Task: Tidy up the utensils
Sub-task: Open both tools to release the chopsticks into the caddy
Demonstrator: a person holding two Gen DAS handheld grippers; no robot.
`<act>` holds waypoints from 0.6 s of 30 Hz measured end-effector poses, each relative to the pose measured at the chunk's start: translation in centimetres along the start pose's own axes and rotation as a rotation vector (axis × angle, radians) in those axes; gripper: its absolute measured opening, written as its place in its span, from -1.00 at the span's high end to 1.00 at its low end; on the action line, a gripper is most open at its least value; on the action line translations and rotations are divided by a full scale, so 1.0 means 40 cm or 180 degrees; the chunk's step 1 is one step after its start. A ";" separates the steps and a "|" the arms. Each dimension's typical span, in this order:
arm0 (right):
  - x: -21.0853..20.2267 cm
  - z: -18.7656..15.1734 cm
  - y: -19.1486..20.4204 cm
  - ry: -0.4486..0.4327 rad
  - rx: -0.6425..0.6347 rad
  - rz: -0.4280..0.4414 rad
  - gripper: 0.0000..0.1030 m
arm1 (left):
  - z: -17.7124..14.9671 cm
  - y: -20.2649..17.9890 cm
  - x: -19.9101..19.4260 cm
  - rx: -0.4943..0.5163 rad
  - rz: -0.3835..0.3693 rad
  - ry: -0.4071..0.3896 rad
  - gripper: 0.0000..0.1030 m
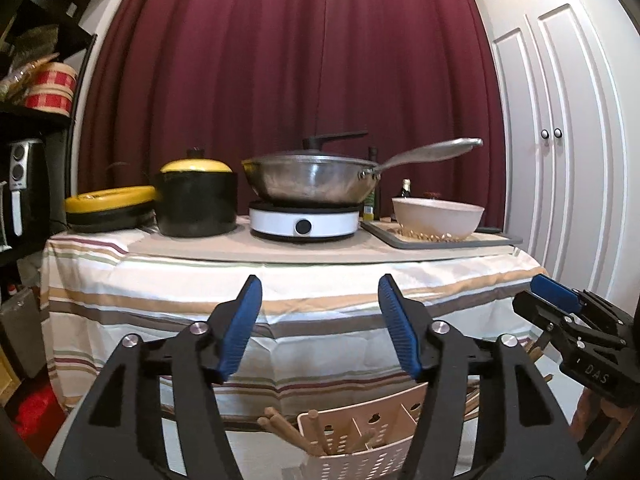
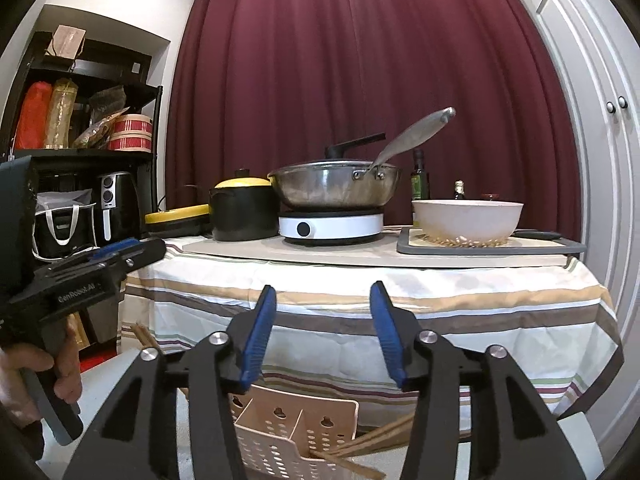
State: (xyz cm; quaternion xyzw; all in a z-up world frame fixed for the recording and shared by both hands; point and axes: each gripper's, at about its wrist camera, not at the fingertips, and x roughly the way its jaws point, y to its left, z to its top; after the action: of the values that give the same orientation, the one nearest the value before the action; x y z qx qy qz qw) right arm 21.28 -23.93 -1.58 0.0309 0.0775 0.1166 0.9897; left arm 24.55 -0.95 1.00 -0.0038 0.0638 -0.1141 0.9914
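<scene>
The beige perforated plastic utensil caddy [image 1: 360, 440] is seen low in both wrist views, in front of and below the striped tablecloth [image 1: 320, 292], and everything is placed from it. To its left, loose round wooden handles [image 1: 276, 426] are propped against its wall; inside its compartments more wooden sticks [image 1: 320, 436] are stood at a slant. To its right, thin wooden chopsticks [image 2: 380, 436] are splayed out over the rim, though whether they are resting in a compartment or merely across it cannot be told from so low an angle.

Above the caddy the left gripper [image 1: 320, 320] is held with jaws half parted and nothing between the ribbed blue pads [image 1: 244, 324]. Further right, the right gripper [image 2: 323, 332] is likewise held moderately open and empty.

A risk is judged here: the caddy looks light and thin-walled, so it could be tipped if a slanted stick is levered against its divider. The smooth round handles could be rolled out of the ribbed pads if gripped off-centre, and the splayed chopsticks could be knocked to the floor by a passing jaw.
</scene>
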 end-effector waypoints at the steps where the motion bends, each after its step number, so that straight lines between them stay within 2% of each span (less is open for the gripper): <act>1: -0.011 0.002 0.001 -0.0012 -0.0001 -0.0010 -0.04 | 0.004 -0.002 -0.012 0.0016 0.0015 -0.0019 -0.22; 6: -0.060 0.005 0.013 -0.0016 -0.0010 -0.0099 -0.19 | 0.010 -0.009 -0.083 0.0064 0.0109 -0.0071 -0.32; 8: -0.079 0.003 0.018 -0.0020 -0.0030 -0.0150 -0.25 | 0.005 -0.007 -0.109 0.0038 0.0152 -0.0073 -0.43; 18: -0.169 -0.054 0.043 0.0116 -0.0010 -0.0386 -0.48 | -0.084 0.001 -0.238 -0.0126 0.0281 0.0153 -0.54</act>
State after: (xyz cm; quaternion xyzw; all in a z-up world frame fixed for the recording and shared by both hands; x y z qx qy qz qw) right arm 14.07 -23.75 -2.58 0.0224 0.0971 0.0571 0.9934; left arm 14.94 1.26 -1.15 -0.0178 0.0900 -0.0691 0.9934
